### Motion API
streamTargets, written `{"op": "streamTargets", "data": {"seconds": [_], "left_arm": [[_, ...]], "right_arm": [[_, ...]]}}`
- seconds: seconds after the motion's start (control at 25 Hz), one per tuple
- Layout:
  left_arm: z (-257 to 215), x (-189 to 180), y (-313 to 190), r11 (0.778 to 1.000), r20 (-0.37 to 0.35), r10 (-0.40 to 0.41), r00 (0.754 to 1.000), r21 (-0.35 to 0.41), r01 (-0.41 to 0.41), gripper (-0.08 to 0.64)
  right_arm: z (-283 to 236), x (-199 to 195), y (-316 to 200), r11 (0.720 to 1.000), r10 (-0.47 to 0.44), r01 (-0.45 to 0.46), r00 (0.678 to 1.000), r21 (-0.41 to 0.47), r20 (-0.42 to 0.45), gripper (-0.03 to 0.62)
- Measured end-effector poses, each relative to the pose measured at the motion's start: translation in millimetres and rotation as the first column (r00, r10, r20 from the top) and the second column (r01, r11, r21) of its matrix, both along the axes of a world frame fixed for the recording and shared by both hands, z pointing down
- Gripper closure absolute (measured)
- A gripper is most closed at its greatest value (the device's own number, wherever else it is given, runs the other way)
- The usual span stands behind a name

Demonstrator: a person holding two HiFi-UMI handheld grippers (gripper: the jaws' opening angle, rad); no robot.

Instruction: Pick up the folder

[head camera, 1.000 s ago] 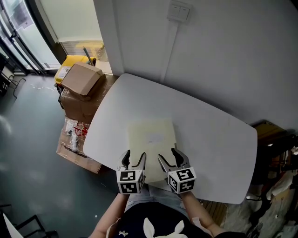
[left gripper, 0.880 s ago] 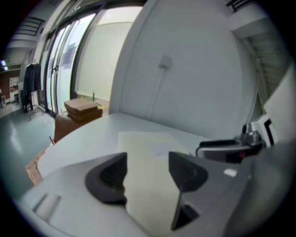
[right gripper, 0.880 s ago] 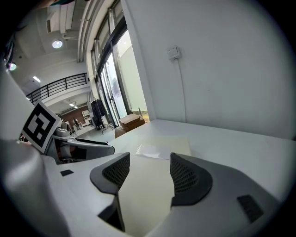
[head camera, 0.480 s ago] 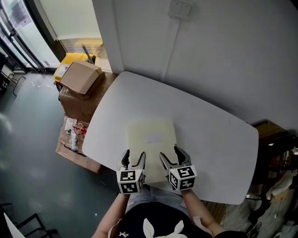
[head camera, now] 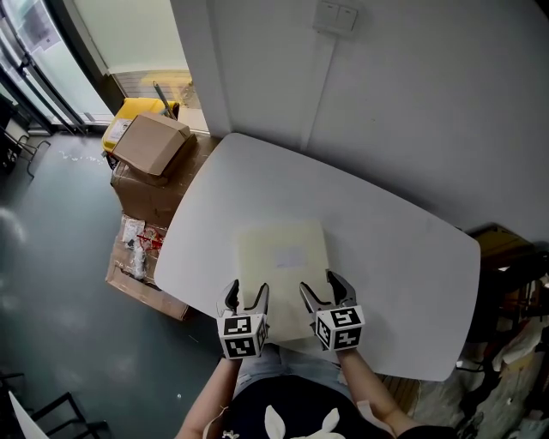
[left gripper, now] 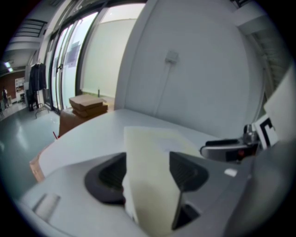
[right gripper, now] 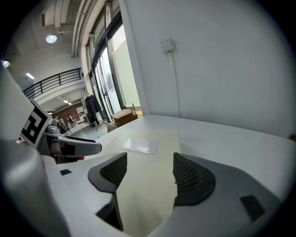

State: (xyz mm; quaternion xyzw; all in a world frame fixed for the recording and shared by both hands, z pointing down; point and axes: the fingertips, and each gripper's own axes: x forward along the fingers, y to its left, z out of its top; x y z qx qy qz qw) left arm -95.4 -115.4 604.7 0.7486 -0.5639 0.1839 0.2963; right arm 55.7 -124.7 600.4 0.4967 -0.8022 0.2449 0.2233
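Lower centre: right gripper point(head camera: 322, 287) has eased down at the pale yellow flat rectangular folder point(head camera: 283, 257), jaws just opened wider, left gripper point(head camera: 247, 291) jaws also apart, nothing clamped yet, so a grab looks next

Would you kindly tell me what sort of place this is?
Likely an office or lab corner: a white table against a wall with a switch plate, cardboard boxes stacked on the floor, glass doors beyond.
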Motion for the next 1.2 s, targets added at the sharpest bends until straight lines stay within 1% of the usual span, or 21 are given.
{"op": "streamTargets", "data": {"seconds": [0.44,0.6,0.84,0.96,1.12,1.2], "left_arm": [[12.0,-6.5,-2.7,0.999,-0.008,-0.024,1.0,-0.031,0.024,0.285],[15.3,-7.0,-4.0,0.999,-0.021,-0.029,0.999,-0.047,0.028,0.285],[22.7,-6.2,-7.3,0.998,-0.015,-0.033,0.999,-0.058,0.032,0.285],[24.6,-4.9,-8.8,0.997,-0.031,-0.036,0.999,-0.068,0.034,0.285],[29.5,-5.3,-8.0,0.994,-0.079,-0.055,0.995,-0.096,0.047,0.285],[32.1,-6.5,-7.3,0.992,-0.092,-0.066,0.994,-0.111,0.056,0.285]], "right_arm": [[14.6,7.3,-11.0,0.999,0.006,-0.005,1.0,-0.046,0.008,0.299],[18.1,12.3,-14.5,0.997,0.03,-0.028,0.999,-0.067,0.028,0.296],[28.7,21.1,-17.6,0.992,0.066,-0.059,0.996,-0.112,0.065,0.296],[32.5,23.4,-19.0,0.989,0.082,-0.07,0.993,-0.129,0.086,0.296],[34.8,22.5,-20.6,0.988,0.092,-0.073,0.987,-0.136,0.135,0.296],[36.9,22.8,-21.0,0.987,0.094,-0.073,0.985,-0.144,0.145,0.296]]}}
